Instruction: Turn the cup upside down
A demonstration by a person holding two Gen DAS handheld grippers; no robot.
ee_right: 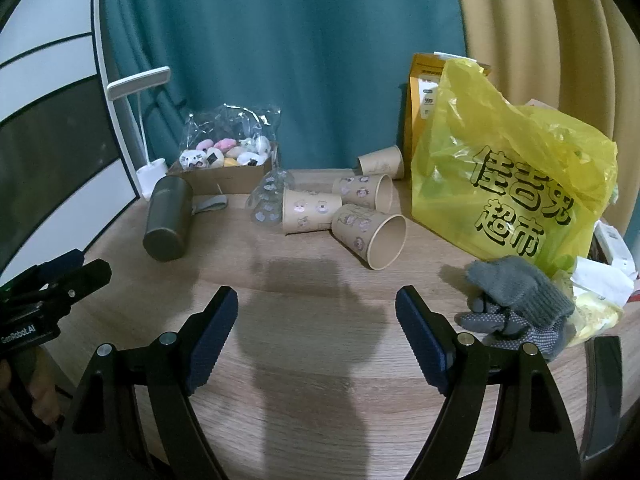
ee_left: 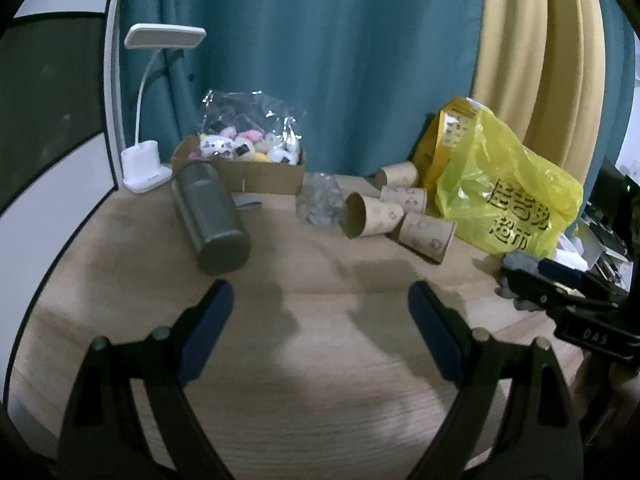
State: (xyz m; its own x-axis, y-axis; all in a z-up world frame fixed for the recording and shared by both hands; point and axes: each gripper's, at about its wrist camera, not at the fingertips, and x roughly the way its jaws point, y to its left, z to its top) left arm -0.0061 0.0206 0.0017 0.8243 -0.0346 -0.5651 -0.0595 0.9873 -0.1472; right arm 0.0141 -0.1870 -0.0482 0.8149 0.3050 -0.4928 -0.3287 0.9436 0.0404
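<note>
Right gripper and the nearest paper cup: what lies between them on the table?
Only bare table with a shadow lies between the open right gripper and the nearest paper cup, in the right wrist view.

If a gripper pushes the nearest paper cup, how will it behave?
The nearest cup lies on its side on the table, so it would probably roll in a curve. It looks like thin paper, likely light and easily crushed. Both the left gripper and right gripper are open.

Orange box [ee_right: 422, 116] half behind yellow bag [ee_right: 508, 184], rearmost paper cup [ee_left: 398, 175] partly hidden
</note>
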